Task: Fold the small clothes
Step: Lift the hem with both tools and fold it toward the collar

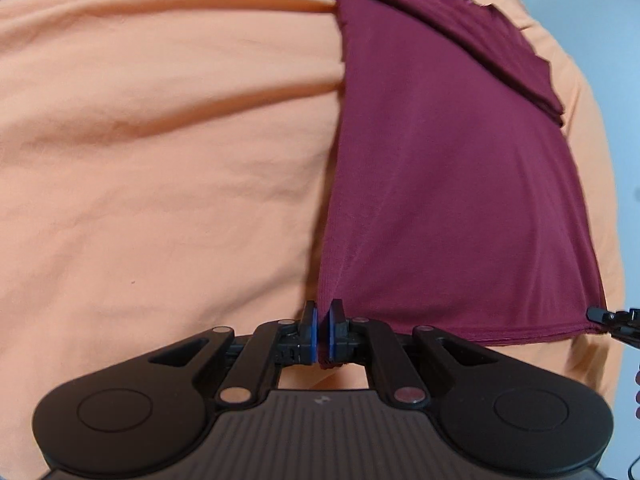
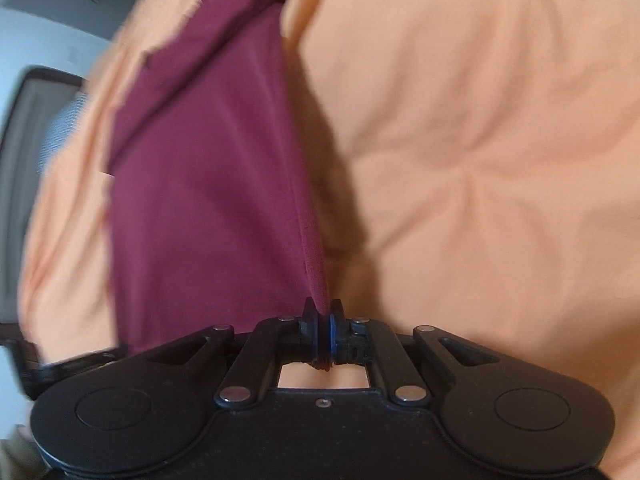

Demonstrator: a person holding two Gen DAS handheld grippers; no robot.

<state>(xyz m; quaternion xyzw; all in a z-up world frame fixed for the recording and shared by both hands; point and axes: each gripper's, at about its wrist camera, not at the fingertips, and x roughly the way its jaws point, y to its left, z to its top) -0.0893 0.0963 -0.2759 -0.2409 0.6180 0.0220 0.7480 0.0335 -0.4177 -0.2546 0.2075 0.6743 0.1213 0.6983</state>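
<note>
A maroon garment [image 1: 440,160] lies partly folded on an orange sheet [image 1: 160,140]. My left gripper [image 1: 322,320] is shut on the garment's near left corner. My right gripper [image 2: 322,316] is shut on the garment's [image 2: 200,200] near right corner, and its tip also shows in the left wrist view [image 1: 596,314] at the right edge. The cloth is pulled taut between the two corners and lifted a little off the sheet. The garment's far end has a folded layer on top.
The orange sheet [image 2: 480,160] is wrinkled and covers the whole work surface. Beyond its left edge in the right wrist view stand a grey floor and a dark-framed object [image 2: 36,112]. The left gripper's body [image 2: 60,364] shows at the lower left there.
</note>
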